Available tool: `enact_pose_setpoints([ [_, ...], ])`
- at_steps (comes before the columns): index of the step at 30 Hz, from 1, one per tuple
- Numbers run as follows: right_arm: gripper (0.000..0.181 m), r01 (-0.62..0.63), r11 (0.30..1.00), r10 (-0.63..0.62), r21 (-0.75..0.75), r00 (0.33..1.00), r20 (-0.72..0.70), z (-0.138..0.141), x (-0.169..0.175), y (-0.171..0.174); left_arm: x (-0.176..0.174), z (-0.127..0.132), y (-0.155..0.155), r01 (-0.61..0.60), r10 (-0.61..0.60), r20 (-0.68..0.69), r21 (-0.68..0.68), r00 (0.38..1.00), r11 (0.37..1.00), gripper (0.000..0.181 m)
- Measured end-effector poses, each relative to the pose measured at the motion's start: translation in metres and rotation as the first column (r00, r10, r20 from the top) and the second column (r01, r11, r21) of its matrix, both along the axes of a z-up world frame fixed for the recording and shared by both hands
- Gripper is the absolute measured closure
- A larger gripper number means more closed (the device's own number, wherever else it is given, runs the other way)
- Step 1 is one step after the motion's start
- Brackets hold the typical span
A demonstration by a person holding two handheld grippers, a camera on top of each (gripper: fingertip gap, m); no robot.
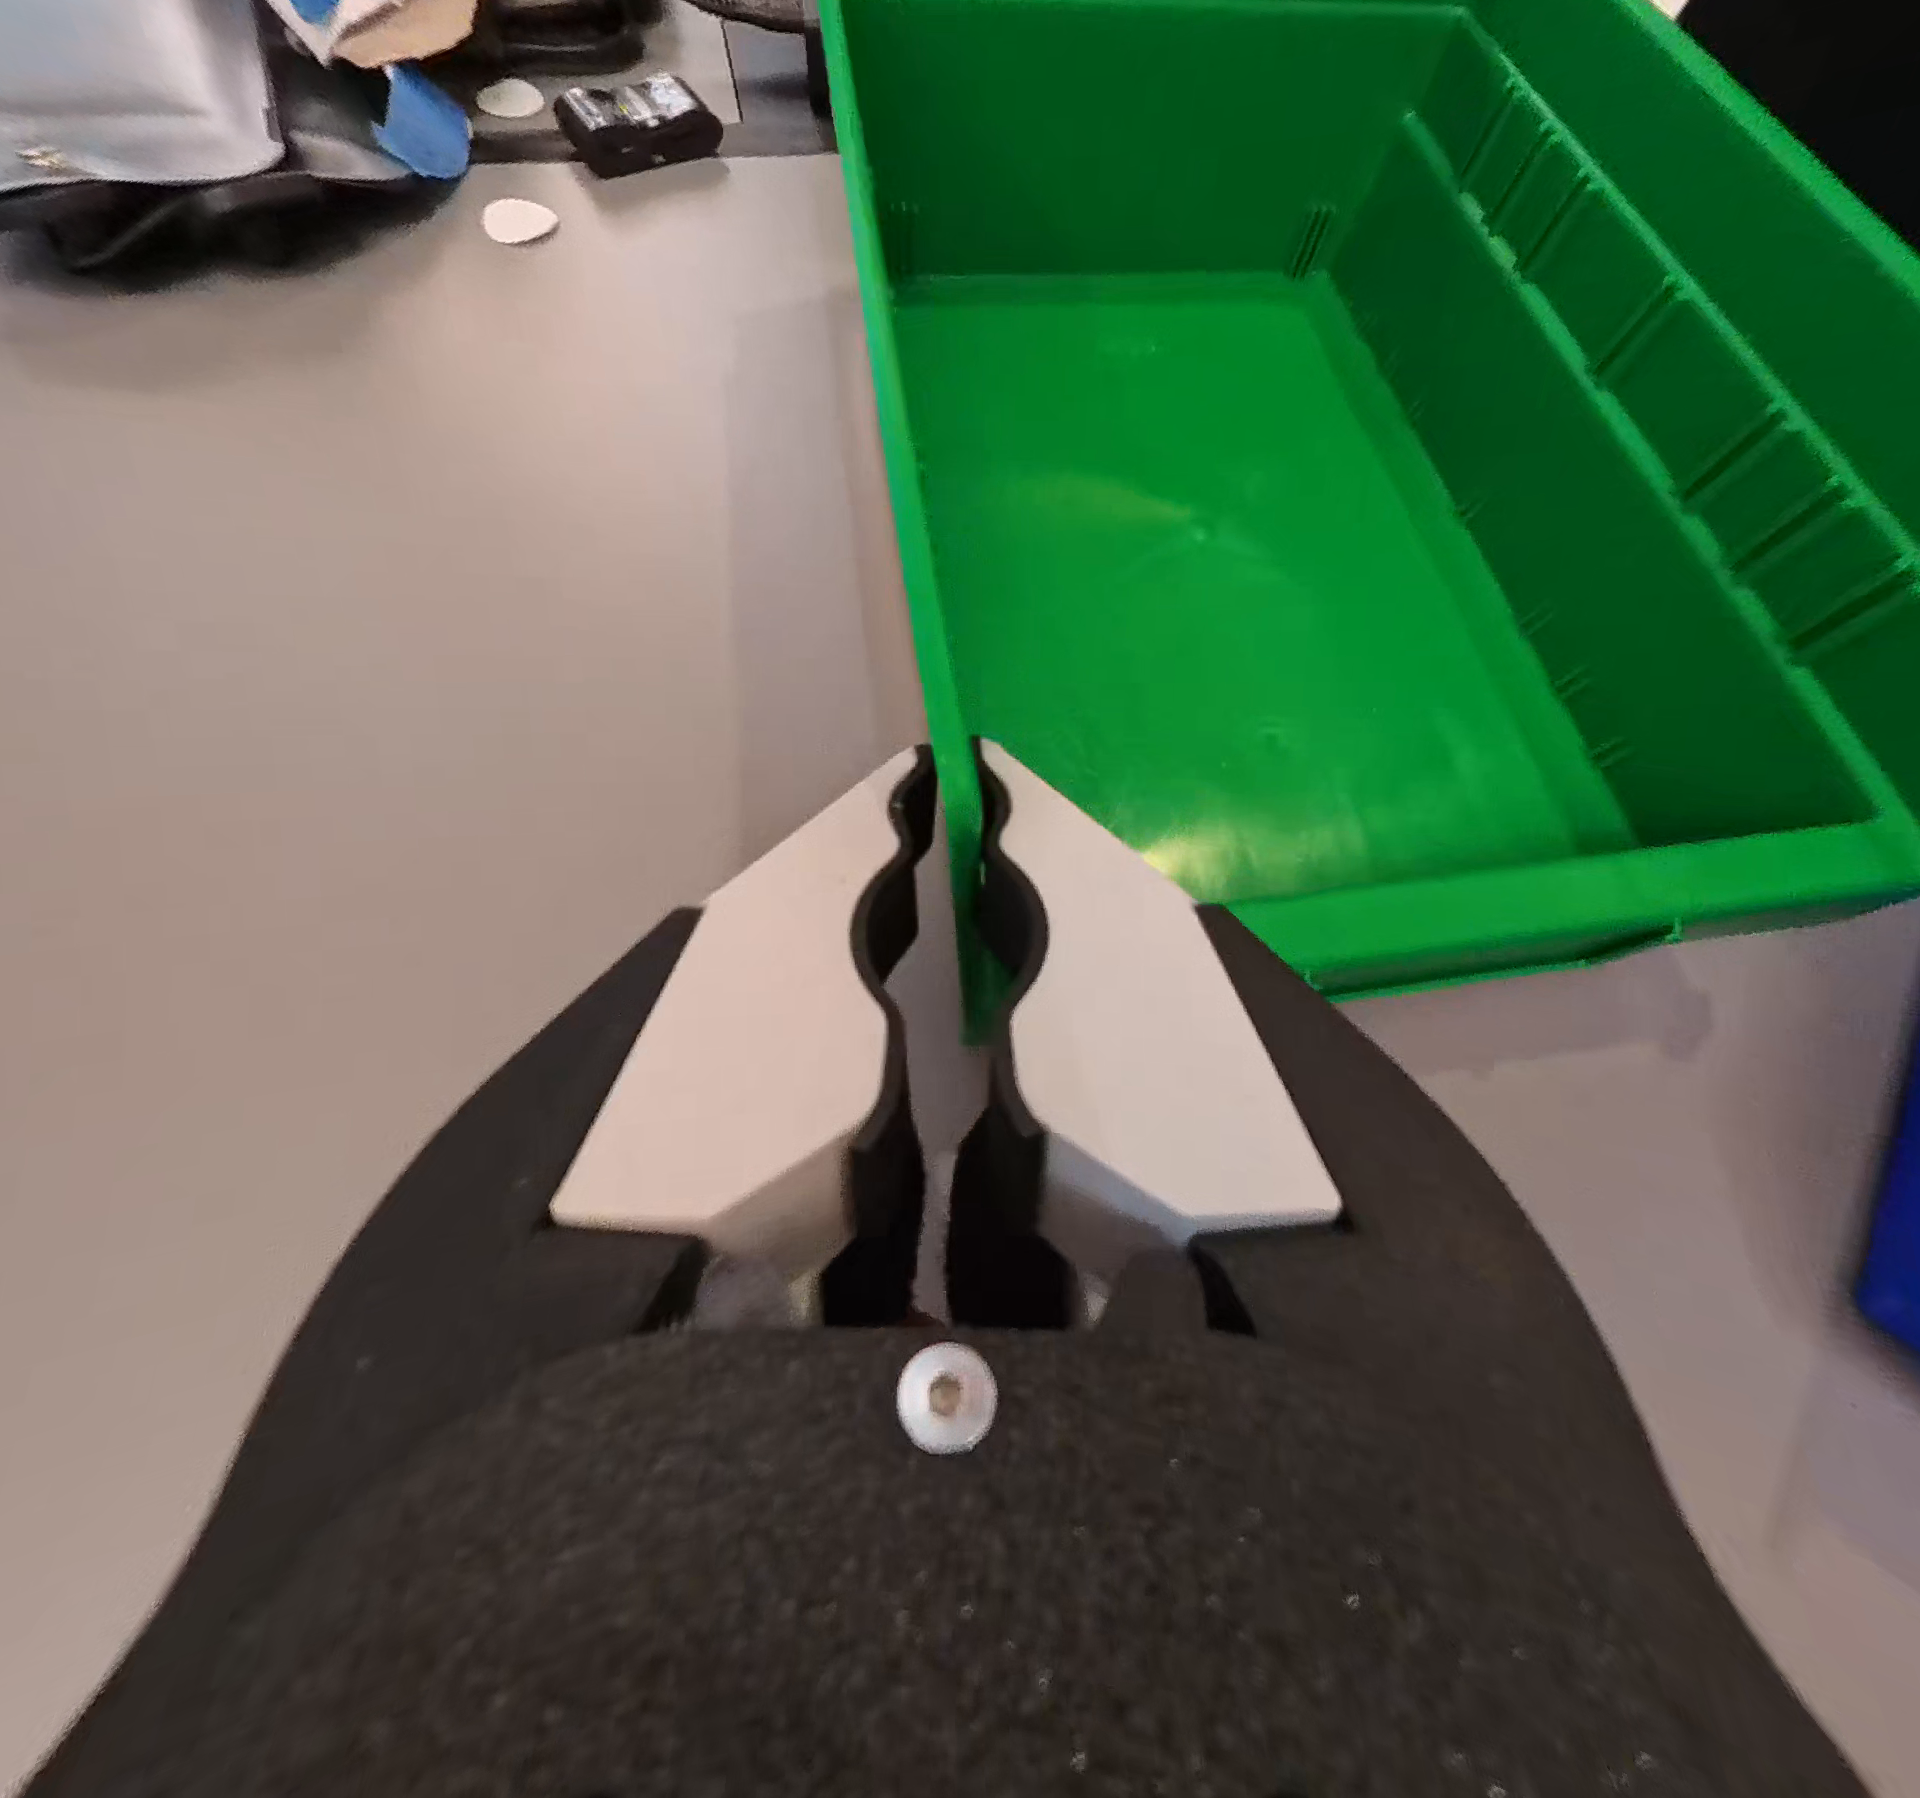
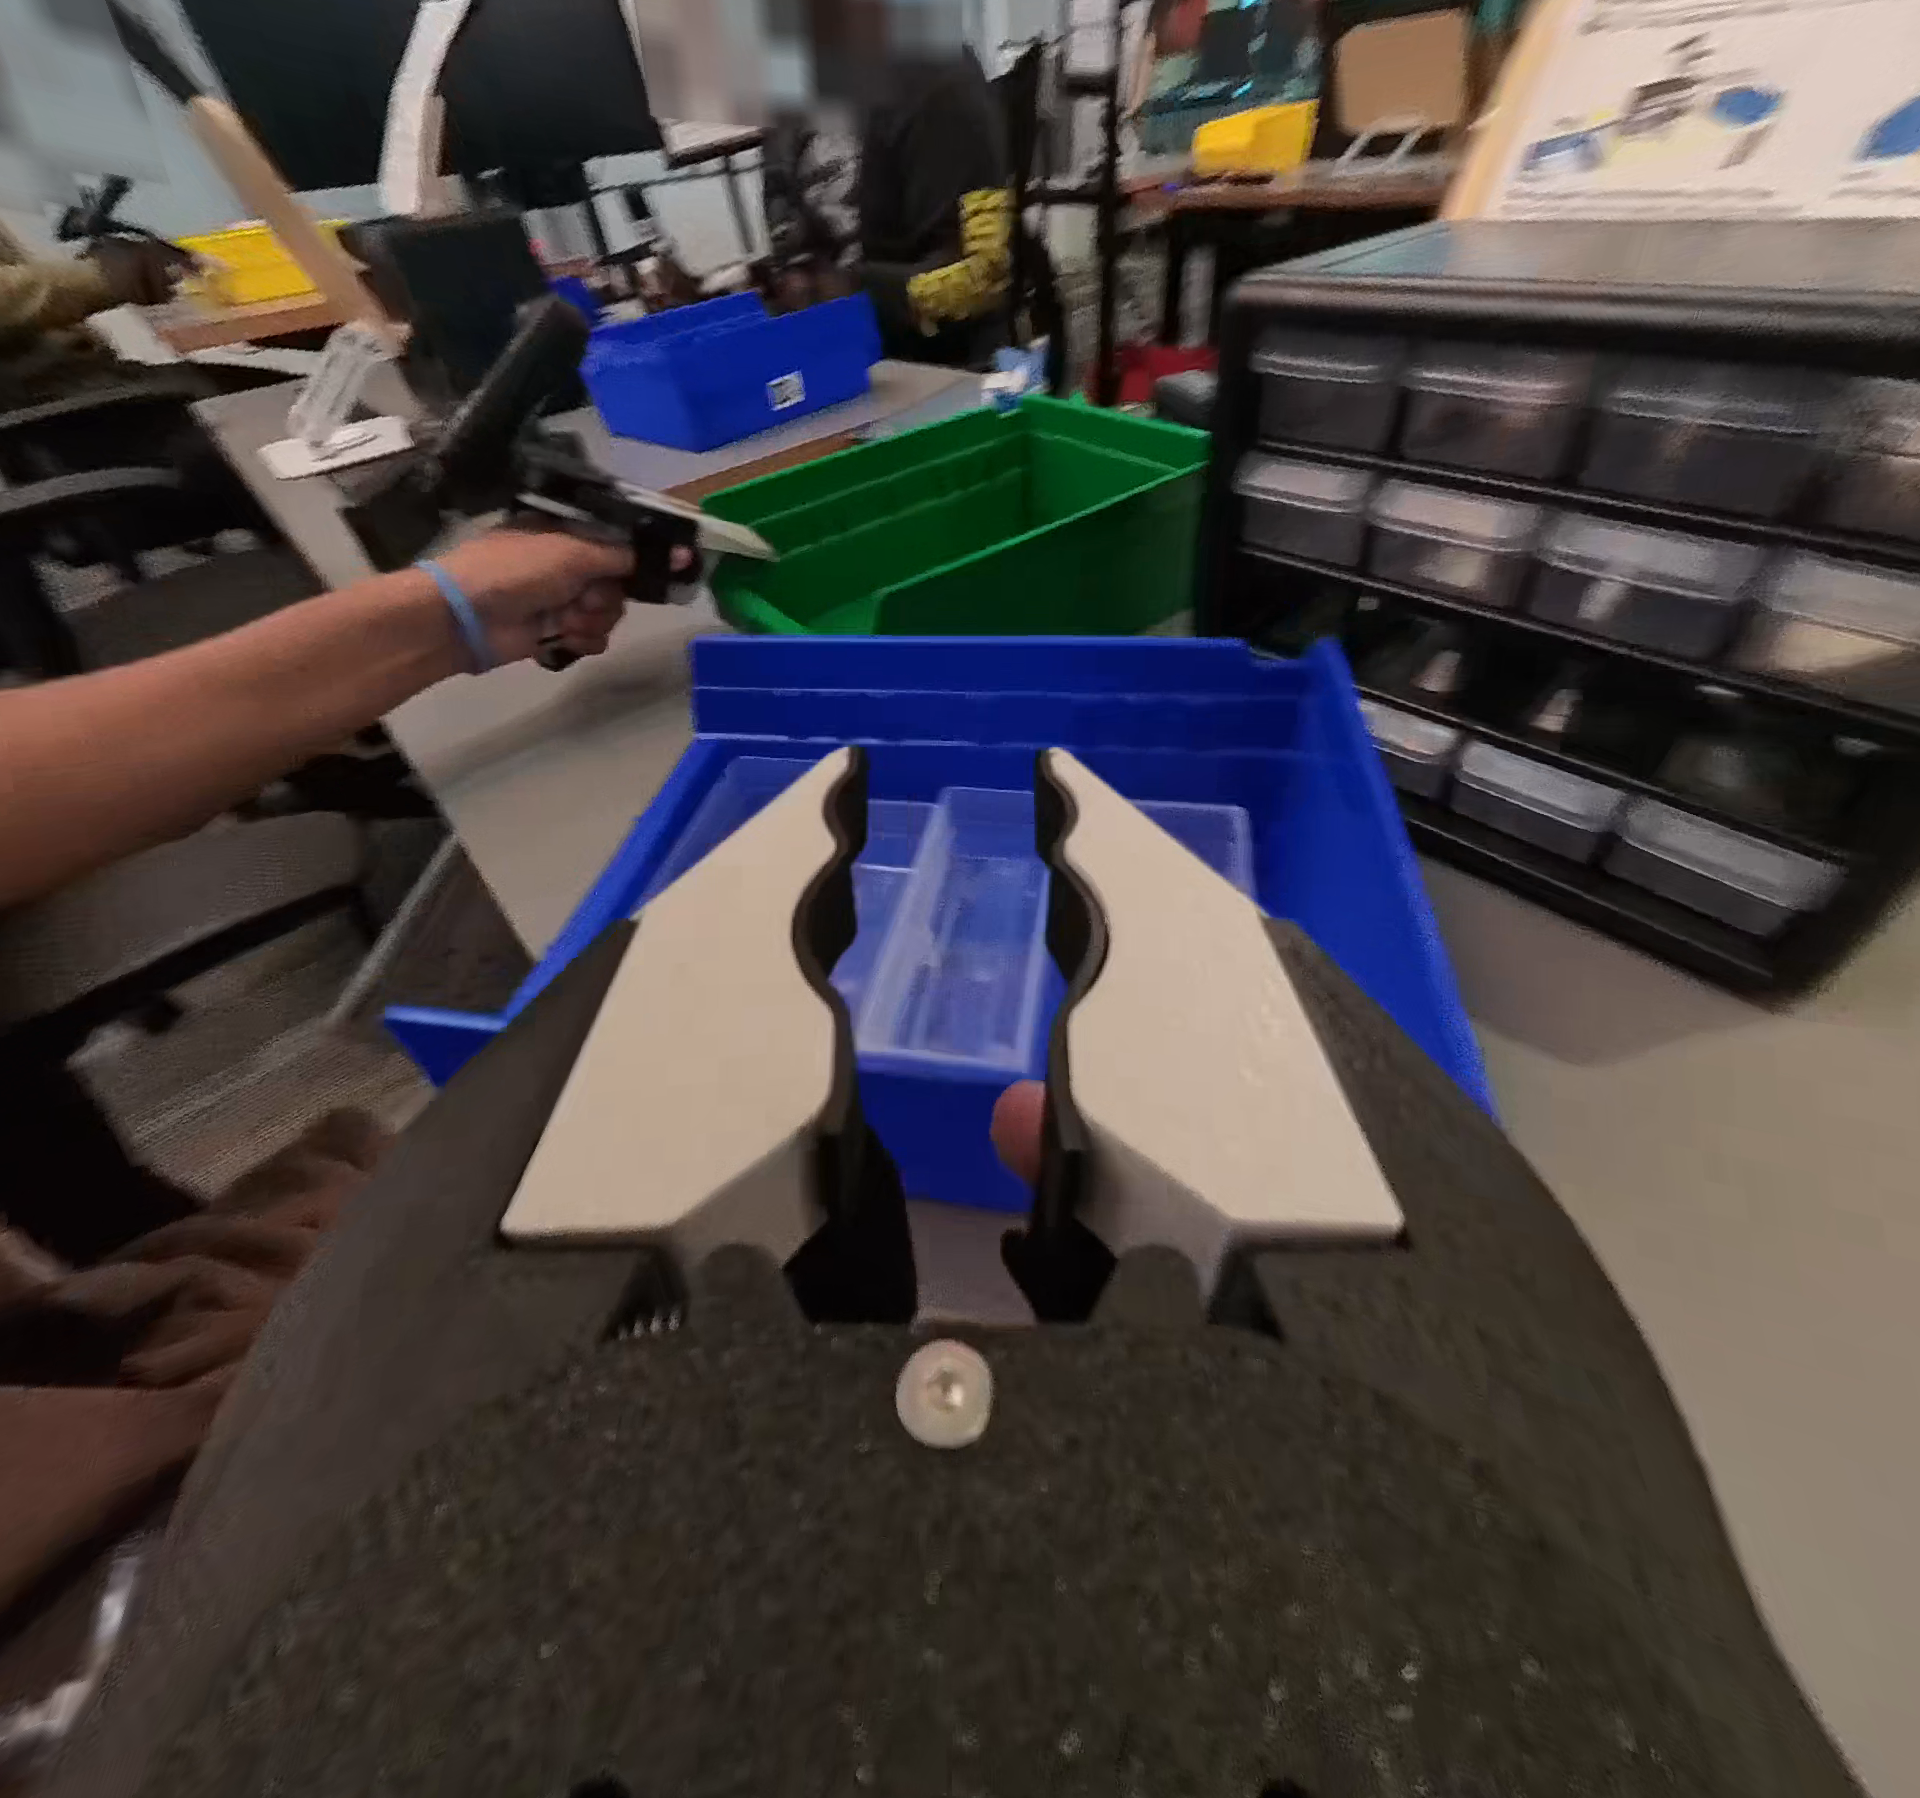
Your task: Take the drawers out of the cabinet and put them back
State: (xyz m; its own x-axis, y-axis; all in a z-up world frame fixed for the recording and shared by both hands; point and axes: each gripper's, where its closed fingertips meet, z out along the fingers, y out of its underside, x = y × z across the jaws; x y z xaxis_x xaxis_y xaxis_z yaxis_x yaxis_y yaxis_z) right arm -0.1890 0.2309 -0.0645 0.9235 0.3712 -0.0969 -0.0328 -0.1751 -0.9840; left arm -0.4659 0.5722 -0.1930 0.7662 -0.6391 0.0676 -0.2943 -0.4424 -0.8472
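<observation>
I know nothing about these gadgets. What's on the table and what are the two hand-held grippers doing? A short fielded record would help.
left hand-held gripper: shut on the side wall of the green bin
right hand-held gripper: open, above the blue bin
green bin contents: nothing visible
blue bin contents: clear drawers
cabinet: black, right of the bins, some slots without drawers
table: grey
</observation>
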Motion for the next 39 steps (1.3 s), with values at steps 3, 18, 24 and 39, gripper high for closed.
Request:
enact_pose_setpoints([
  [3,0.147,-0.12,0.984,0.118,-0.131,0.993,-0.018,0.004,-0.035,0.03,-0.02,0.0,-0.015,-0.003,0.004,-0.041,0.036,0.999,0.999,0.179],
  [18,0.135,-0.19,0.727,0.599,-0.66,0.644,0.475,-0.059,-0.202,0.328,-0.133,0.001,-0.109,-0.102,0.101,0.015,0.055,0.995,0.993,0.181],
  [24,0.149,-0.041,0.596,0.718,-0.802,0.475,0.509,-0.137,-0.2,0.377,-0.136,0.001,-0.115,-0.142,0.137,0.075,0.069,0.988,0.987,0.181],
  [39,0.18,-0.2,0.879,0.475,-0.433,0.441,0.761,0.156,-0.171,0.306,-0.102,0.209,-0.162,-0.268,0.171,0.233,0.494,0.957,0.827,0.177],
])
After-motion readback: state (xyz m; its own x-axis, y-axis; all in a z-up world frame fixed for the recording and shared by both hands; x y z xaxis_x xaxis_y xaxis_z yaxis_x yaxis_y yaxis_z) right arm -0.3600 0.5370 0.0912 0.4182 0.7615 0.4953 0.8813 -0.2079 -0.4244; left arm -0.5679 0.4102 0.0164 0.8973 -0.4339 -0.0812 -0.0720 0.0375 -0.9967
